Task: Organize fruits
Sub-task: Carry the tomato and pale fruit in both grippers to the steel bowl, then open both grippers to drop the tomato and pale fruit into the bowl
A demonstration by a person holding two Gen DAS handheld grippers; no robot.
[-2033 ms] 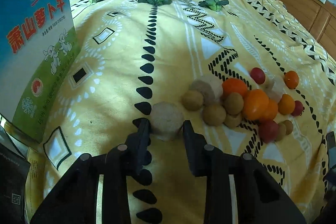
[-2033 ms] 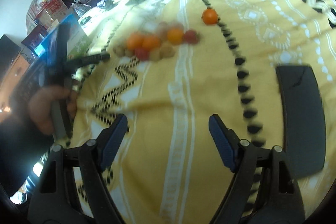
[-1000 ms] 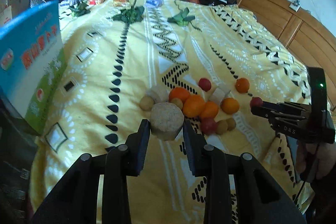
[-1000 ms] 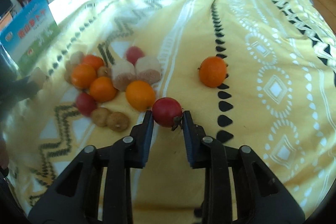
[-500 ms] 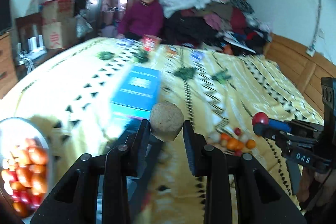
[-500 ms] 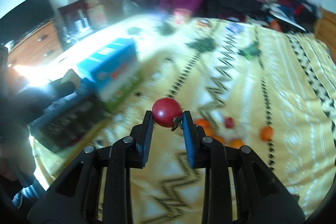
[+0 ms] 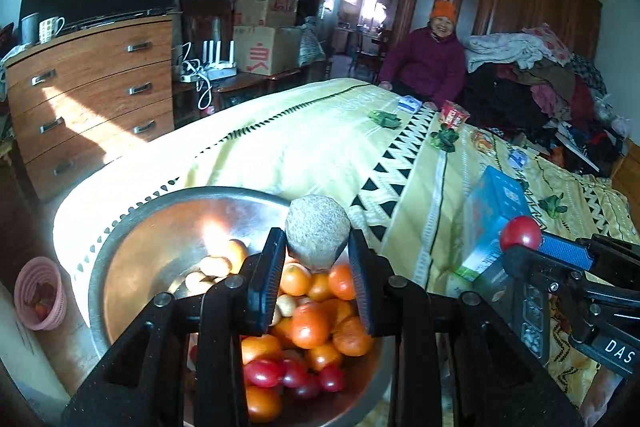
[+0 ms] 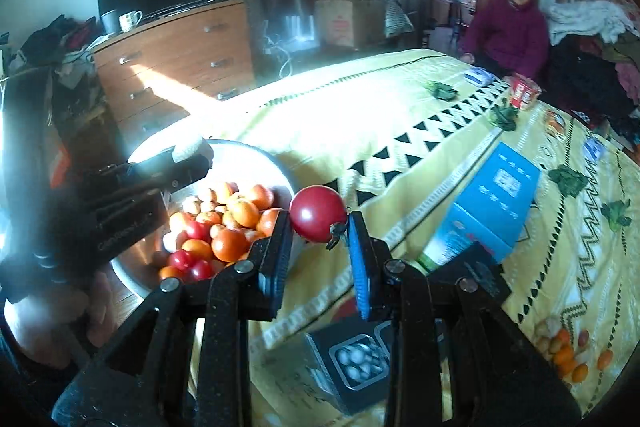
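Note:
My left gripper (image 7: 316, 249) is shut on a rough beige-brown fruit (image 7: 318, 231), held above a steel bowl (image 7: 132, 247) heaped with oranges, red tomatoes and small brown fruits. My right gripper (image 8: 318, 229) is shut on a red tomato (image 8: 318, 213) and hangs just right of the same bowl (image 8: 256, 157). In the left wrist view the right gripper (image 7: 524, 243) shows at the right with the tomato (image 7: 520, 231). A small pile of loose fruits (image 8: 568, 349) lies on the yellow bedspread (image 8: 400, 115) at the lower right.
A blue box (image 8: 492, 203) and a dark box (image 8: 352, 359) lie on the bed beside the bowl. A person in a purple jacket (image 7: 426, 67) sits at the far end. A wooden dresser (image 7: 92, 95) stands left, a pink basket (image 7: 38, 291) on the floor.
Both grippers have swung left and up from the fruit pile to the steel bowl, each still holding its fruit. The pile now lies far off at the right.

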